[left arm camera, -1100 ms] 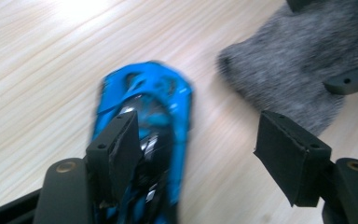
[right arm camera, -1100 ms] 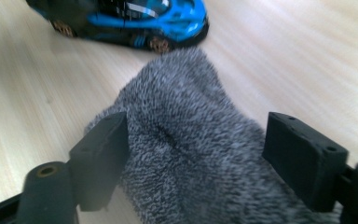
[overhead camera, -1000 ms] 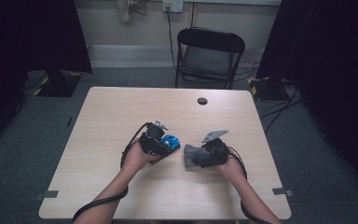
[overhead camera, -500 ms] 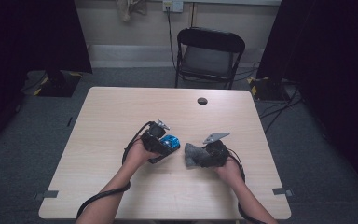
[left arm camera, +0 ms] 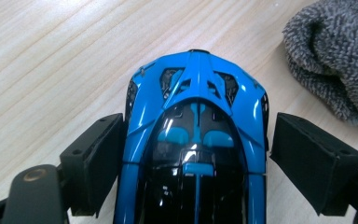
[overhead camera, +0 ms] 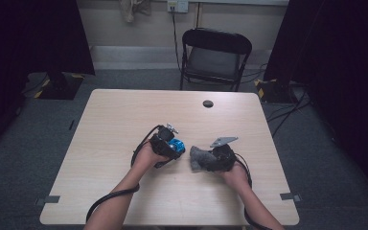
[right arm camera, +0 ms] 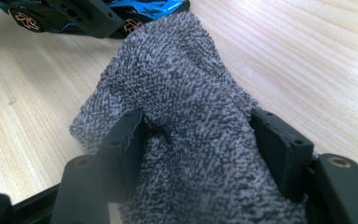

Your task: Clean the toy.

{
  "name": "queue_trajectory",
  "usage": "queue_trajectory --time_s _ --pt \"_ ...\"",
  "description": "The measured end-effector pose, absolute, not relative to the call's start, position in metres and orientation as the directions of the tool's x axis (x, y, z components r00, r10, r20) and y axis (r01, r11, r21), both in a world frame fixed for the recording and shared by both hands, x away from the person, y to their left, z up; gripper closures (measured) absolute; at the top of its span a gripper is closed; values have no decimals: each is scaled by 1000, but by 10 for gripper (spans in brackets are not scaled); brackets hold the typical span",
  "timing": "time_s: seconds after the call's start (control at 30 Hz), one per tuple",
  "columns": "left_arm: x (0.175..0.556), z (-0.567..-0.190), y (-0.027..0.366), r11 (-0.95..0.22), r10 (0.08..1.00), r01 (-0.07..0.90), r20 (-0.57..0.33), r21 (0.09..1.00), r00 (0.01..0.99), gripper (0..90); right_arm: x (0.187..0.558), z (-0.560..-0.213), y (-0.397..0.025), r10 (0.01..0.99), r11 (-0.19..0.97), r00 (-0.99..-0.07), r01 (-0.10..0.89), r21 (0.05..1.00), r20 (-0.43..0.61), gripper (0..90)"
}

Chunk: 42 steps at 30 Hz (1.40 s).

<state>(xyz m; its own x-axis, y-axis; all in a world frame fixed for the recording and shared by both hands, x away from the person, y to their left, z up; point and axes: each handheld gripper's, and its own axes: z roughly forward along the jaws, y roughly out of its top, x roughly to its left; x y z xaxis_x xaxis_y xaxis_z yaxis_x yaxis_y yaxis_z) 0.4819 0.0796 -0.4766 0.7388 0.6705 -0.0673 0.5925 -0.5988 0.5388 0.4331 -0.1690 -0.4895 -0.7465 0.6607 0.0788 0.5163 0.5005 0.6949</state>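
One blue toy car [left arm camera: 193,140] and one grey cloth [right arm camera: 191,121] lie mid-desk [overhead camera: 105,124], nearer its near edge. Left gripper [left arm camera: 196,158] brackets the car — right jaw visibly apart. Right gripper [right arm camera: 200,140] pinches the cloth.

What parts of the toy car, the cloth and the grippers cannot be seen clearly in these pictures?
- Blue toy car: its near end is cut off by the bottom edge of the left gripper view; in the high view it is too small for detail.
- Left gripper: a gap shows beside one jaw, so its grip is unclear.
- Grey cloth: its lower part is cut off by the bottom edge of the right gripper view.
- Right gripper: the cloth covers the jaws' inner faces.
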Motion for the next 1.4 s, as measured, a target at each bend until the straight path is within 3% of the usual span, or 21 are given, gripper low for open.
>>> queue_trajectory --time_s 0.53,0.73,1.4 --pt "485 -481 72 -623 660 575 -37 530 750 177 433 -490 -169 664 493 -743 519 698 83 388" --pt "485 -480 73 -630 655 563 -24 536 756 237 433 -490 -169 664 496 -744 518 697 81 389" --pt "482 -476 84 -636 657 588 -48 500 752 192 435 -489 -169 664 500 -743 526 687 85 400"
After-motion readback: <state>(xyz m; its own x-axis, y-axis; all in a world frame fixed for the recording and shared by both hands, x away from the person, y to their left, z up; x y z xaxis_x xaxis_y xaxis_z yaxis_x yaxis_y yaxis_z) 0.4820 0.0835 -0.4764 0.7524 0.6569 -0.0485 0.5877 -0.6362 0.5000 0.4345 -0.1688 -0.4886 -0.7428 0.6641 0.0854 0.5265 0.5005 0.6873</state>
